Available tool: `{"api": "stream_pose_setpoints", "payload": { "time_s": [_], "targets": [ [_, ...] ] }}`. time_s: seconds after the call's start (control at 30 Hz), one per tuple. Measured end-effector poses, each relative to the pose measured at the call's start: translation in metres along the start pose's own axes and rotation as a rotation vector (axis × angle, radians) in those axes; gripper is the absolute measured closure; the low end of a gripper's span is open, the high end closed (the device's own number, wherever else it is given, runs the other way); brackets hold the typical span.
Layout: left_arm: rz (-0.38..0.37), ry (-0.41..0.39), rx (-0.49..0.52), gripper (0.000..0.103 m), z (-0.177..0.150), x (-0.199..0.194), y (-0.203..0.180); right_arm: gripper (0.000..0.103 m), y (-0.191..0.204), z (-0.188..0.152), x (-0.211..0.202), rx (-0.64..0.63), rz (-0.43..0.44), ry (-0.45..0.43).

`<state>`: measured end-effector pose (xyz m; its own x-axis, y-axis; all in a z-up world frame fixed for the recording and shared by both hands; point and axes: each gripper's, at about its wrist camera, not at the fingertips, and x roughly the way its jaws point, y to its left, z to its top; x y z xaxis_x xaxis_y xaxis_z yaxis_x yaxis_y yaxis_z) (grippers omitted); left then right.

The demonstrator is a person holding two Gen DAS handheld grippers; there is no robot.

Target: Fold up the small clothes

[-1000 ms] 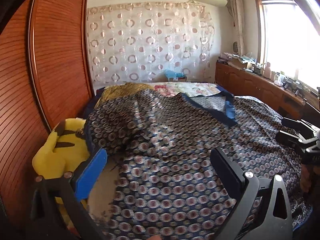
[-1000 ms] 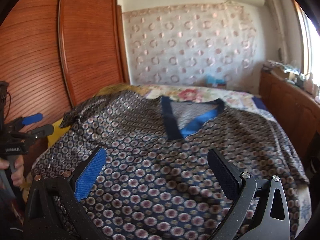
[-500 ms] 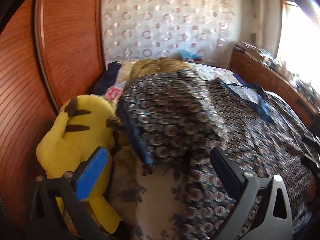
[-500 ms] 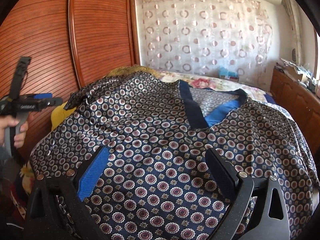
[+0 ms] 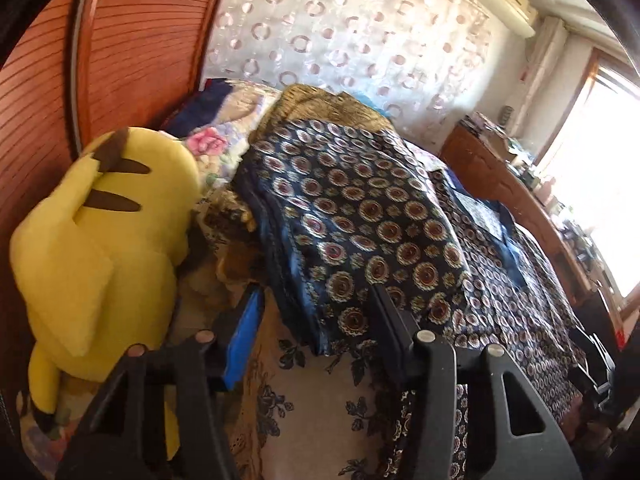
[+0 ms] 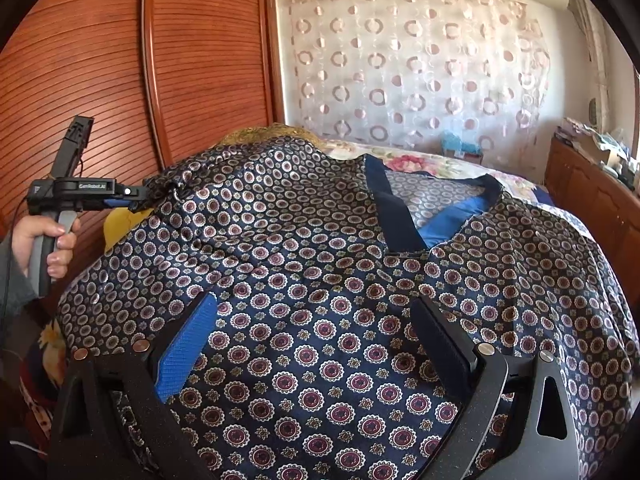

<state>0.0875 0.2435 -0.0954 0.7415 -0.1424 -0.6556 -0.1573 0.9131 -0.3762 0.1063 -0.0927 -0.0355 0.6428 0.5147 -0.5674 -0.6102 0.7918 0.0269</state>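
Note:
A dark blue patterned shirt (image 6: 320,280) with a plain blue V-collar (image 6: 400,220) lies spread front-up across the bed. Its left sleeve (image 5: 352,216) shows in the left wrist view, bunched and hanging toward me. My left gripper (image 5: 316,320) is open, with the sleeve's cuff edge between its fingers. From the right wrist view the left gripper (image 6: 136,200) sits at the sleeve end, held in a hand. My right gripper (image 6: 312,344) is open and empty just above the shirt's lower front.
A yellow plush toy (image 5: 100,240) sits at the bed's left edge against the wooden wardrobe doors (image 6: 160,80). A floral bedsheet (image 5: 320,400) lies under the shirt. A wooden counter (image 5: 520,200) with clutter runs along the right wall below the window.
My left gripper swung left and moved in on the sleeve, its fingers closing partway around the cuff. My right gripper moved closer over the shirt's lower front and stayed open.

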Motion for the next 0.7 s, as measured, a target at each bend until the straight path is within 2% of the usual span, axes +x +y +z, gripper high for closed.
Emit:
{"api": "stream_pose_setpoints", "payload": {
  "time_s": [0.07, 0.13, 0.17, 0.27, 0.37, 0.5, 0.7],
  "targets": [
    [-0.005, 0.017, 0.024, 0.054, -0.002, 0.003, -0.004, 0.004, 0.001, 0.000, -0.001, -0.007, 0.001, -0.008],
    [0.007, 0.018, 0.042, 0.073, -0.003, 0.002, -0.006, 0.004, 0.003, -0.001, -0.003, -0.016, -0.001, -0.017],
    [0.017, 0.020, 0.052, 0.086, -0.002, 0.001, -0.007, 0.004, 0.003, -0.001, -0.004, -0.019, -0.002, -0.017],
    [0.033, 0.010, 0.067, 0.098, -0.002, -0.006, -0.011, 0.004, 0.005, -0.001, -0.004, -0.028, 0.001, -0.016],
    [0.052, -0.006, 0.062, 0.102, 0.002, -0.014, -0.014, 0.004, 0.003, -0.001, -0.005, -0.022, 0.005, -0.017],
    [0.061, -0.070, 0.082, 0.103, 0.010, -0.031, -0.027, 0.004, 0.002, -0.001, -0.005, -0.013, 0.009, -0.016],
    [0.043, -0.140, 0.153, 0.103, 0.043, -0.045, -0.061, 0.004, 0.002, -0.001, -0.004, -0.016, 0.008, -0.014]
  ]
}}
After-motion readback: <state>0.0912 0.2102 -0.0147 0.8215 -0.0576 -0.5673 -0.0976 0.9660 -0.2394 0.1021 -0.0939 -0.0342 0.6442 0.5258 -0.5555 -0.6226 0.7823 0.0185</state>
